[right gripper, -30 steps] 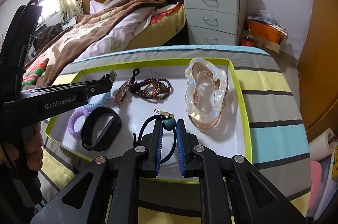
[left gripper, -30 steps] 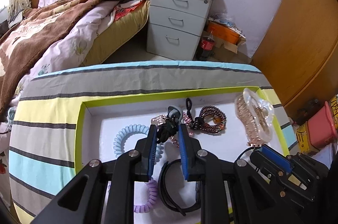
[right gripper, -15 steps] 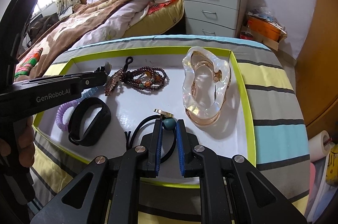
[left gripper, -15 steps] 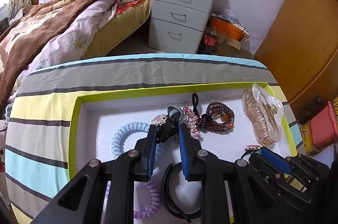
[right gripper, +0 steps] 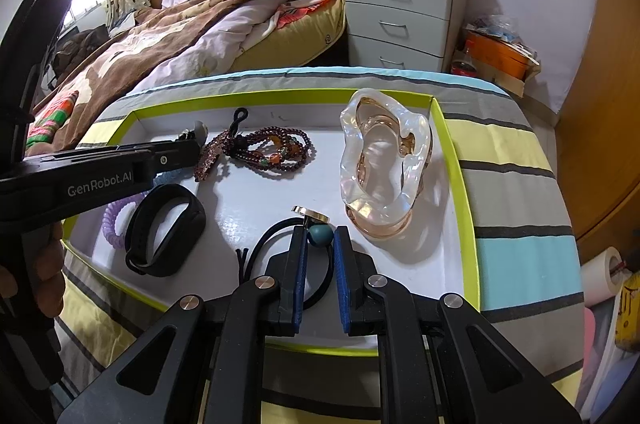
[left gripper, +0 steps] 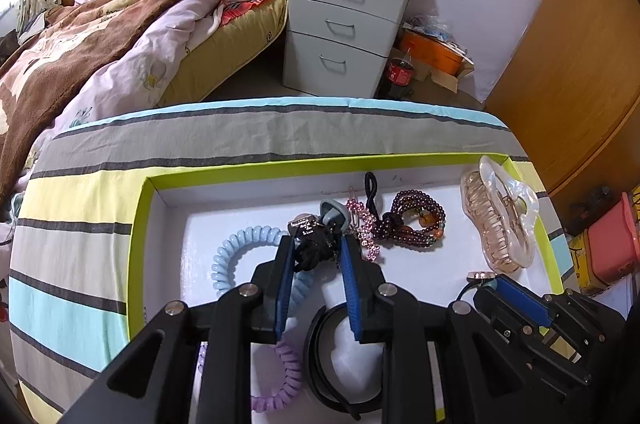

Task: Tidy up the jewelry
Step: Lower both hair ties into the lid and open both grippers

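Note:
A white tray with a lime-green rim (left gripper: pixel 144 224) (right gripper: pixel 456 152) lies on a striped cloth. My left gripper (left gripper: pixel 316 248) is shut on a black hair tie with charms (left gripper: pixel 316 244), held over the tray. My right gripper (right gripper: pixel 320 236) is shut on a black hair tie with a teal bead (right gripper: pixel 320 234) near the tray's front. In the tray lie a dark bead bracelet (left gripper: pixel 416 220) (right gripper: pixel 276 152), a clear amber claw clip (left gripper: pixel 500 216) (right gripper: pixel 384 160), a black wristband (right gripper: pixel 164 228), a blue coil tie (left gripper: pixel 240 252) and a purple coil tie (left gripper: pixel 280 380).
The striped cloth (left gripper: pixel 260 136) covers the round table. Behind it stand a bed with a brown blanket (left gripper: pixel 100 36), a grey drawer unit (left gripper: pixel 344 28) and a wooden wardrobe (left gripper: pixel 580 44). Boxes and bins (left gripper: pixel 608 248) stand at the right.
Both grippers have drawn back a little toward me, each still shut on its hair tie. The tray's items have not moved.

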Tool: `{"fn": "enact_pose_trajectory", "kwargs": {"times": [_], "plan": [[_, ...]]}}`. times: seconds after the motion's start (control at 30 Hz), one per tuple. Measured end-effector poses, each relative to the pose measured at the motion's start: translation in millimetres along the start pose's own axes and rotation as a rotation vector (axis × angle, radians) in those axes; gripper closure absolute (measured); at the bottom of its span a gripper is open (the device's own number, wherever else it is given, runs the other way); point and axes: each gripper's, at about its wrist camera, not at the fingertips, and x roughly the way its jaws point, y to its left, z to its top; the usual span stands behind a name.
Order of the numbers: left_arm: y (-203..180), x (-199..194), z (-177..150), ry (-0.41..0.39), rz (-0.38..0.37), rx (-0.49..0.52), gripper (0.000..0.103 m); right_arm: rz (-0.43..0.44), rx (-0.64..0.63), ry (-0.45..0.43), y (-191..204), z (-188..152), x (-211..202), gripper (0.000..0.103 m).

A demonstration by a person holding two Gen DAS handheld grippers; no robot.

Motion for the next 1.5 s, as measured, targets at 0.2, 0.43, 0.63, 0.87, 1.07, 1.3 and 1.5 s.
{"fn": "enact_pose_trajectory", "kwargs": {"times": [0.2, 0.43, 0.63, 0.87, 1.07, 1.3, 1.5], "plan": [[0, 2, 0, 0.007, 0.003, 0.002, 0.078, 0.004, 0.002, -0.003, 0, 0, -1, 0.089], [1, 4, 0, 0.015, 0.006, -0.001, 0.069, 0.009, 0.005, -0.015, 0, 2, -6, 0.089], [1, 6, -1, 0.012, 0.002, -0.001, 0.064, 0.008, 0.013, -0.021, -2, 2, -7, 0.086], [-1, 2, -1, 0.004, -0.003, 0.004, 0.059, 0.009, 0.023, -0.025, -3, 2, -8, 0.077], [-3, -5, -1, -0.006, -0.004, 0.005, 0.058, 0.009, 0.034, -0.042, -5, 2, -14, 0.077], [-4, -25, -9, -0.041, 0.013, 0.009, 0.055, 0.006, 0.047, -0.076, -6, -7, -31, 0.076], [-4, -50, -25, -0.087, 0.041, 0.011, 0.054, 0.009, 0.058, -0.113, -3, -14, -50, 0.076]]}}
